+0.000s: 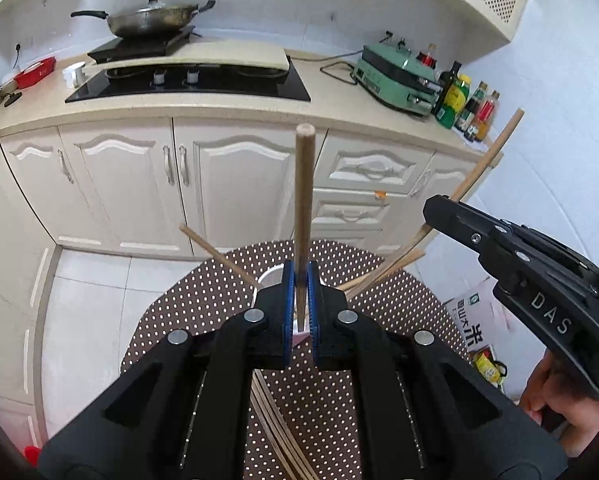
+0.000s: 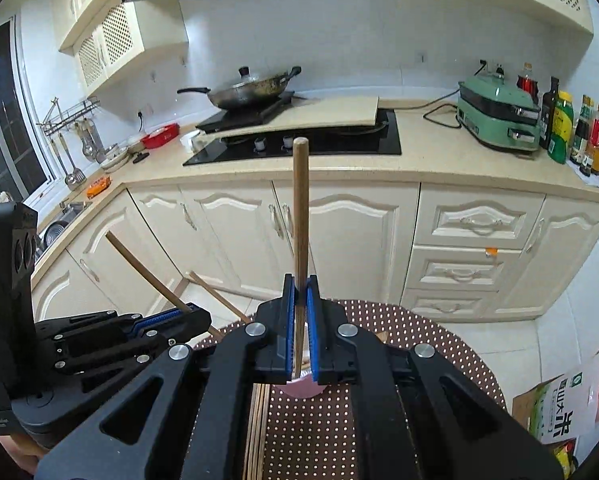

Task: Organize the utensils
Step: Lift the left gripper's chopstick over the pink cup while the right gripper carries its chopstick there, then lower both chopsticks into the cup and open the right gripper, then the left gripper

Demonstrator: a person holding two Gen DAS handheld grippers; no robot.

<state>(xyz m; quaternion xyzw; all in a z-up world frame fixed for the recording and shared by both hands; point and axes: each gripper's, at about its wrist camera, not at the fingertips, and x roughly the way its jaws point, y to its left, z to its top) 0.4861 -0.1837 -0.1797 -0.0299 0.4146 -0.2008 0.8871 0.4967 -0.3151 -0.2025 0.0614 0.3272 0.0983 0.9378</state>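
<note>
Chopsticks in both hands. My left gripper (image 1: 300,300) is clamped on one chopstick (image 1: 303,200), long axis upright, tip pointing down toward the cup (image 1: 273,276) just below and beyond the fingers. My right gripper (image 2: 300,328) pinches a second chopstick (image 2: 300,216) the same way, over the pink cup (image 2: 299,390). Cup sits on the dotted table (image 1: 219,300), directly under both. Left looks slightly nearer, I judge. More loose chopsticks (image 1: 275,440) lie flat near me.
</note>
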